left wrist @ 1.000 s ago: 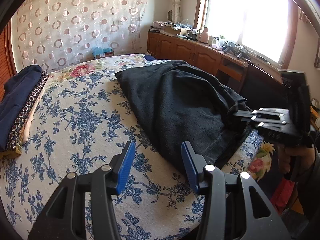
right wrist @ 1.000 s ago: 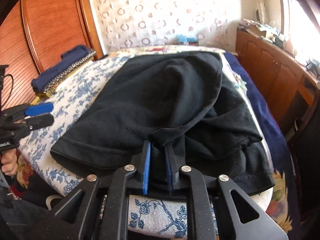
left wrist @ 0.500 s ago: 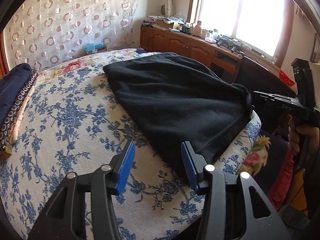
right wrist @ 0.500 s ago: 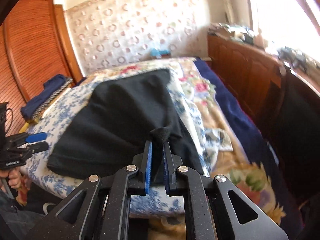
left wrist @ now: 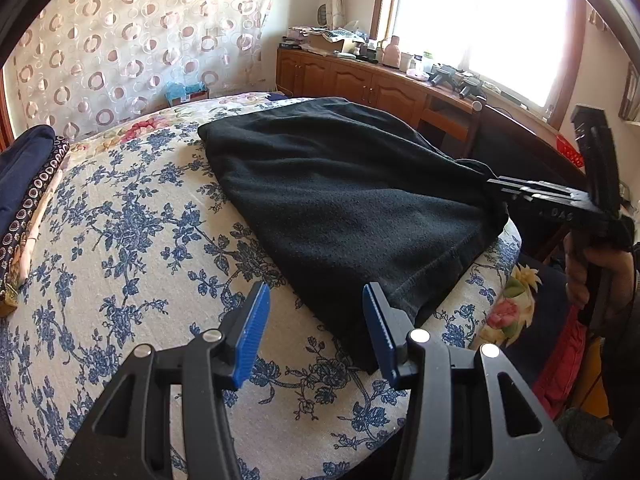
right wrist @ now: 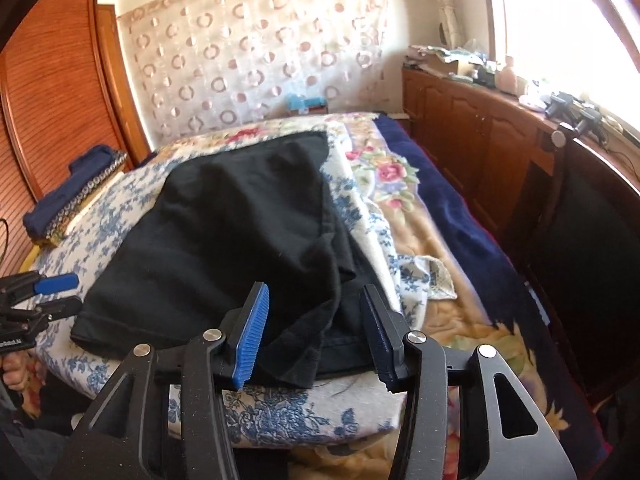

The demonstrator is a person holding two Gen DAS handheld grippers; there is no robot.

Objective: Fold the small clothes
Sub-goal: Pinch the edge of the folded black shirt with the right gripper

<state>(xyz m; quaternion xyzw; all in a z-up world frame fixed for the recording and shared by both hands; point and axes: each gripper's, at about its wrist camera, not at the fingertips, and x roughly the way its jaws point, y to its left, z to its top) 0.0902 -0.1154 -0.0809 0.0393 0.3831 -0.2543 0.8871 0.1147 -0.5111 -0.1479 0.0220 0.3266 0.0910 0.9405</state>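
Right gripper lets go of the cloth

Right gripper (right wrist: pixel 312 334), pinching half a second ago, is opening, the black fleece garment (right wrist: pixel 240 240) slack between its pads; left gripper (left wrist: pixel 316 330) spread, empty; garment lies on the blue-flowered bedspread (left wrist: pixel 120 240); next fold can begin.

A bedroom: floral bed (left wrist: pixel 120 240), curtain (left wrist: pixel 120 52), wooden cabinets (right wrist: pixel 472 132).

the garment (left wrist: pixel 344 204) is matt black fleecy cloth on a smooth printed cotton sheet (left wrist: pixel 132 240). the cabinet (right wrist: pixel 472 132) is glossy wood. the right tool (right wrist: pixel 316 332) has ribbed blue plastic pads (right wrist: pixel 250 330).
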